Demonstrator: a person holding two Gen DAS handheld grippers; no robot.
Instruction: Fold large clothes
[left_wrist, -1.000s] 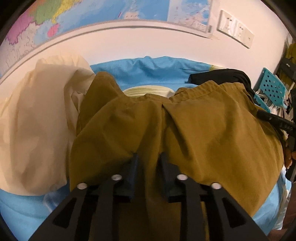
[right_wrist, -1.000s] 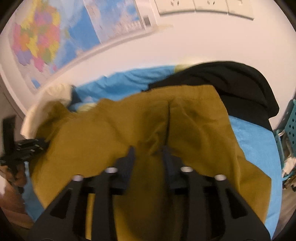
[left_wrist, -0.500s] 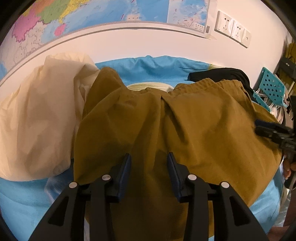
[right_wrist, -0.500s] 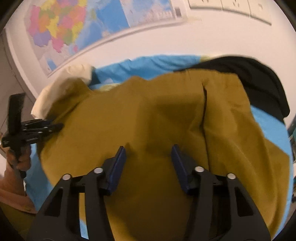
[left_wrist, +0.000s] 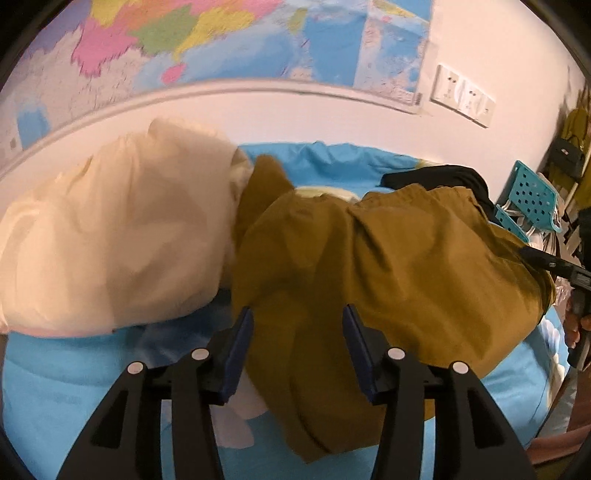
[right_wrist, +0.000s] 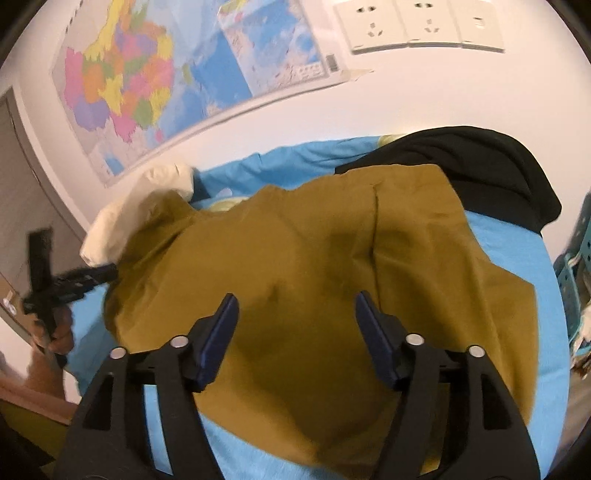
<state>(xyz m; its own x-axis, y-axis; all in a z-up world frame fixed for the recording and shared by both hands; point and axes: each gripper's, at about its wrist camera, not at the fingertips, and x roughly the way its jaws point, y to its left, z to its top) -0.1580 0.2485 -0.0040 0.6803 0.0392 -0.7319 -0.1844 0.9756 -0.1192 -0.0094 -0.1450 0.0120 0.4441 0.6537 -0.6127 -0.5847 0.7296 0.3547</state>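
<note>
My left tool (left_wrist: 297, 325) and my right tool (right_wrist: 293, 314) both hang above the mustard-brown garment (right_wrist: 314, 280), their jaws apart and opening wider, no cloth pinched between the pads. The garment lies spread on the blue-sheeted bed (right_wrist: 517, 251), with a cream garment (left_wrist: 110, 240) beside it and a black garment (right_wrist: 480, 166) against the wall.
</note>
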